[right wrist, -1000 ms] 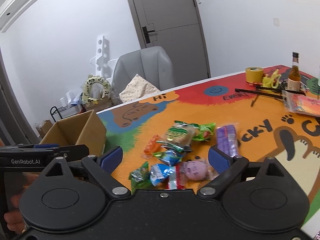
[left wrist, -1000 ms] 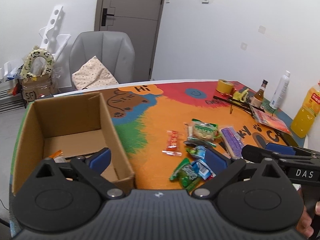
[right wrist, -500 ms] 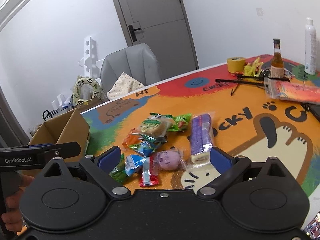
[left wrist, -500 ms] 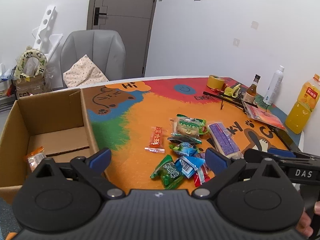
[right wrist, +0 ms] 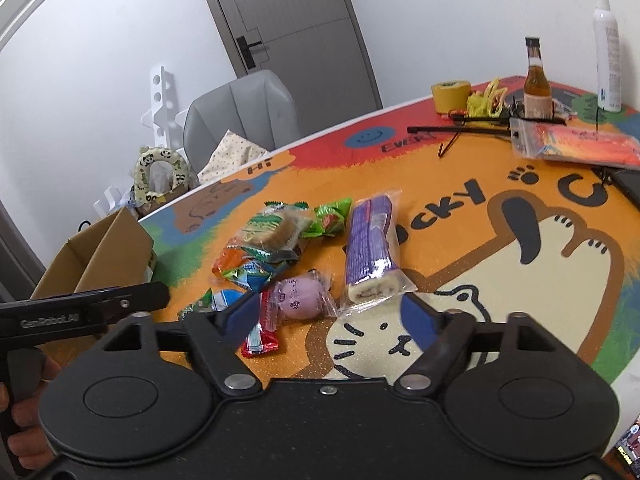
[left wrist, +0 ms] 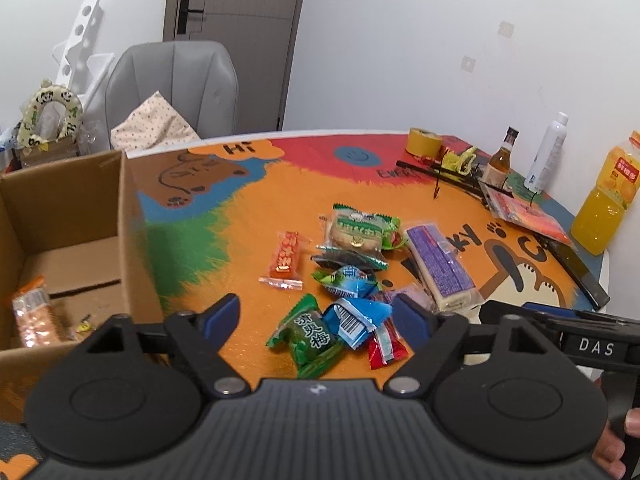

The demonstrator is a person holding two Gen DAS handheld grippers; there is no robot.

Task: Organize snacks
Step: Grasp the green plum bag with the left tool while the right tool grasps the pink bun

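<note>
A pile of wrapped snacks lies on the colourful table mat (left wrist: 248,208). My left gripper (left wrist: 318,316) hangs low over the pile's near edge, jaws closing. A green packet (left wrist: 308,336) and a blue packet (left wrist: 356,318) lie between its pads, untouched. My right gripper (right wrist: 330,314) is also closing. A pink round snack (right wrist: 300,296) and a red-blue wrapper (right wrist: 260,332) lie just ahead between its pads, which do not press on them. A purple roll (right wrist: 370,248) reaches toward its right pad. The cardboard box (left wrist: 128,240) at the left holds an orange pack (left wrist: 32,316).
An orange bar (left wrist: 286,256) and a green-labelled cake (left wrist: 356,232) lie farther back in the pile. At the table's far right stand a tape roll (left wrist: 424,142), a brown bottle (left wrist: 500,160), a white spray bottle (left wrist: 546,156) and a juice bottle (left wrist: 608,208). A grey chair (left wrist: 172,88) stands behind.
Both grippers have come forward and down toward the snack pile, the left one swinging away from the box. Both pairs of jaws have narrowed.
</note>
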